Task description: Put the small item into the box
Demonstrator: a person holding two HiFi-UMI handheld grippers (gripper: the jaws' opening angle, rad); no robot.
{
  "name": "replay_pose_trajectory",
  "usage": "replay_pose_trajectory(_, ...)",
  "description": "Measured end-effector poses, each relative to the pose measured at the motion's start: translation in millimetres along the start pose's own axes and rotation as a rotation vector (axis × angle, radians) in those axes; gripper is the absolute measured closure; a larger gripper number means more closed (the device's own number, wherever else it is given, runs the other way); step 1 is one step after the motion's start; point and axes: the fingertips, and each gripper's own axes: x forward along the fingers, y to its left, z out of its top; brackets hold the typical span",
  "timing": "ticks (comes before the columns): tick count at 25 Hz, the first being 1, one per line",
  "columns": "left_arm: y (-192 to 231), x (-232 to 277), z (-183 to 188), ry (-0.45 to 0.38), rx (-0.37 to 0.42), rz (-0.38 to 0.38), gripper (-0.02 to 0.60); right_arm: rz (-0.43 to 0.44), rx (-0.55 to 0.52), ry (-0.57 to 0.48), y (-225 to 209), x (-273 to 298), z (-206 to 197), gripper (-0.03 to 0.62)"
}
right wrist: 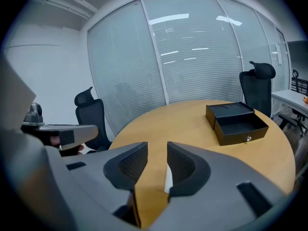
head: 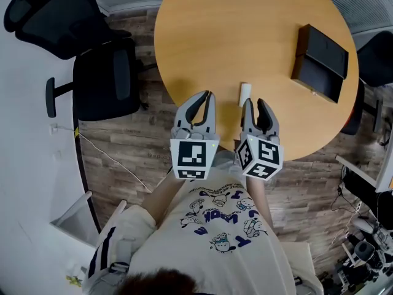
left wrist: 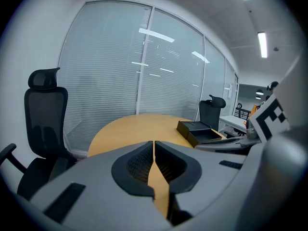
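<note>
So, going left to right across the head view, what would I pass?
Black office chair → left grey tool → small white oblong item → open black box.

Wide bare wood across the table (head: 215,42), and a clear run from the near edge to the open black box (head: 320,60) at the far right, its mouth facing up. Only the small white item (head: 245,94) lies in that lane, just ahead of the right tongs (head: 258,107). A black office chair (head: 101,78) crowds the table's left edge, and a second chair (head: 376,57) sits beyond the box.
</note>
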Motion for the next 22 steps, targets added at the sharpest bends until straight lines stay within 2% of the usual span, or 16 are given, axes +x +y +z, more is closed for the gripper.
replay_pose_trajectory(22, 18, 43, -45, 0.15, -0.061, 0.059, 0.558, -0.004, 0.055, 0.205, -28, 59, -48, 0.431)
